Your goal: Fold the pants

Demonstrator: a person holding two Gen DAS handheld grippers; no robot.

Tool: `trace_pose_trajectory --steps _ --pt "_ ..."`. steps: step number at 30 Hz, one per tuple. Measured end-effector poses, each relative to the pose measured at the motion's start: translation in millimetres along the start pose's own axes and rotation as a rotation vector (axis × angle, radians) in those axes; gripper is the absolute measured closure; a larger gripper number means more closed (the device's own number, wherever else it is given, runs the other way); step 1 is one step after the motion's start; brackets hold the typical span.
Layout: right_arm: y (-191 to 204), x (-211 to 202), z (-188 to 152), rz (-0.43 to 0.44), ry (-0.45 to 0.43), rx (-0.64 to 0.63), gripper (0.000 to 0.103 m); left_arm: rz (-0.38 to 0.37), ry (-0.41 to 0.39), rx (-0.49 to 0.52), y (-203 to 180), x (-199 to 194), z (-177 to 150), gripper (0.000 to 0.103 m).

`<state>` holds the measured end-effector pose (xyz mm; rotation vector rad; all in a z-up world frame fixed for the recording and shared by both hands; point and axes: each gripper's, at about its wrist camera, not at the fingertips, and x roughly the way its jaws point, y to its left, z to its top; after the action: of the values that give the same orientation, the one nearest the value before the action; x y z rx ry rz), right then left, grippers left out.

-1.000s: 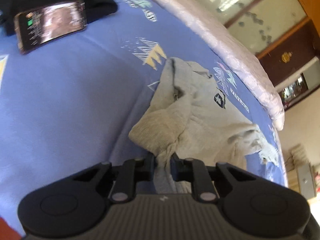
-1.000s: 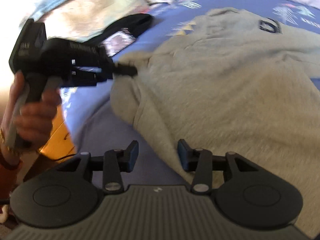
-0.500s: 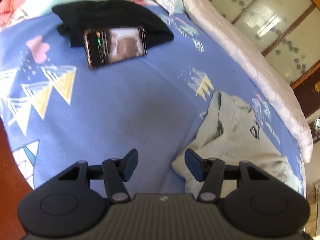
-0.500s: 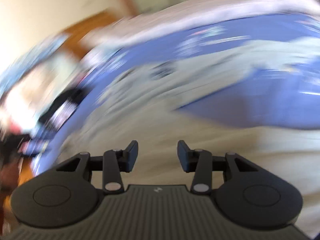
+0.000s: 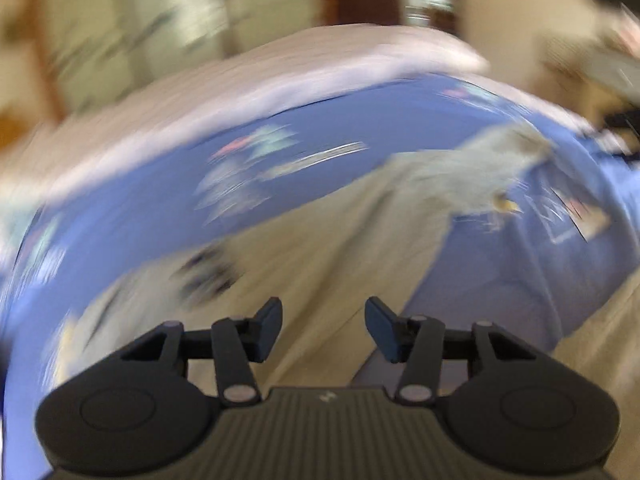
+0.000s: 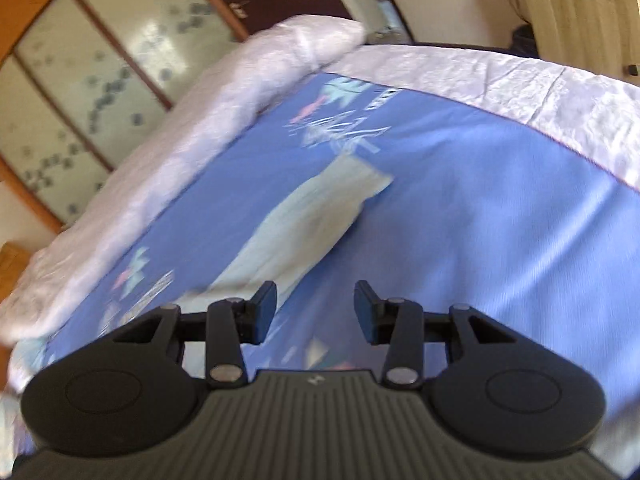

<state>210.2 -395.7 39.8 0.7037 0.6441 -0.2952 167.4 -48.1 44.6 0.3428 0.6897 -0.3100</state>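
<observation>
The grey pants (image 5: 344, 240) lie spread on the blue patterned bedsheet (image 5: 312, 148); the left wrist view is motion-blurred. One leg runs to a rumpled cuff at the right. My left gripper (image 5: 323, 330) is open and empty above the pants' upper part. In the right wrist view a pale grey pant leg (image 6: 308, 224) stretches away to its cuff. My right gripper (image 6: 316, 312) is open and empty just above the sheet (image 6: 480, 208), its left finger beside the leg's near end.
A white quilted cover (image 6: 192, 120) borders the bed at the far side and right (image 6: 540, 84). Wooden-framed patterned glass doors (image 6: 100, 80) stand behind the bed. A curtain (image 6: 576, 12) hangs at the far right.
My left gripper let go of the pants' corner, opened, and swung right along the bed. My right gripper swept from the waist toward the leg end. Phone and black garment left view.
</observation>
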Motion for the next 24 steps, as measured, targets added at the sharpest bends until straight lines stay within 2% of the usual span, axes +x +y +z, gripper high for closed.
trace_pose_trajectory --steps 4,7,11,13,15,16,17,18,21,24 --pt "-18.5 39.5 27.5 -0.021 0.003 0.033 0.057 0.032 -0.108 0.265 -72.4 60.1 27.3 0.055" --pt "-32.9 65.7 40.6 0.014 0.017 0.099 0.056 0.035 -0.129 0.335 -105.9 94.3 41.1 0.055" --pt "-42.1 81.4 52.7 0.036 0.036 0.165 0.056 0.007 -0.078 0.377 -132.8 134.2 46.0 0.055" --pt "-46.0 83.8 56.2 0.051 0.044 0.194 0.056 0.02 -0.051 0.397 -140.5 148.6 45.6 0.065" --pt "-48.3 90.6 60.5 0.032 0.04 0.203 0.056 0.026 -0.032 0.388 -143.1 156.4 46.2 0.094" --pt "-49.3 94.2 61.8 0.026 0.045 0.201 0.057 0.022 -0.019 0.375 -142.3 156.0 47.1 0.097" --pt "-50.4 99.9 63.4 0.025 0.057 0.201 0.063 0.028 -0.014 0.364 -141.3 154.1 46.5 0.097" --pt "-51.0 109.0 65.6 0.028 0.072 0.204 0.079 0.031 -0.015 0.36 -140.8 151.5 46.4 0.098" --pt "-45.8 121.2 67.4 0.019 0.088 0.193 0.096 -0.001 -0.022 0.357 -142.3 138.7 46.2 0.098" --pt "-32.3 112.2 73.1 -0.026 0.025 0.104 0.096 -0.053 -0.043 0.341 -143.4 114.7 48.8 0.098"
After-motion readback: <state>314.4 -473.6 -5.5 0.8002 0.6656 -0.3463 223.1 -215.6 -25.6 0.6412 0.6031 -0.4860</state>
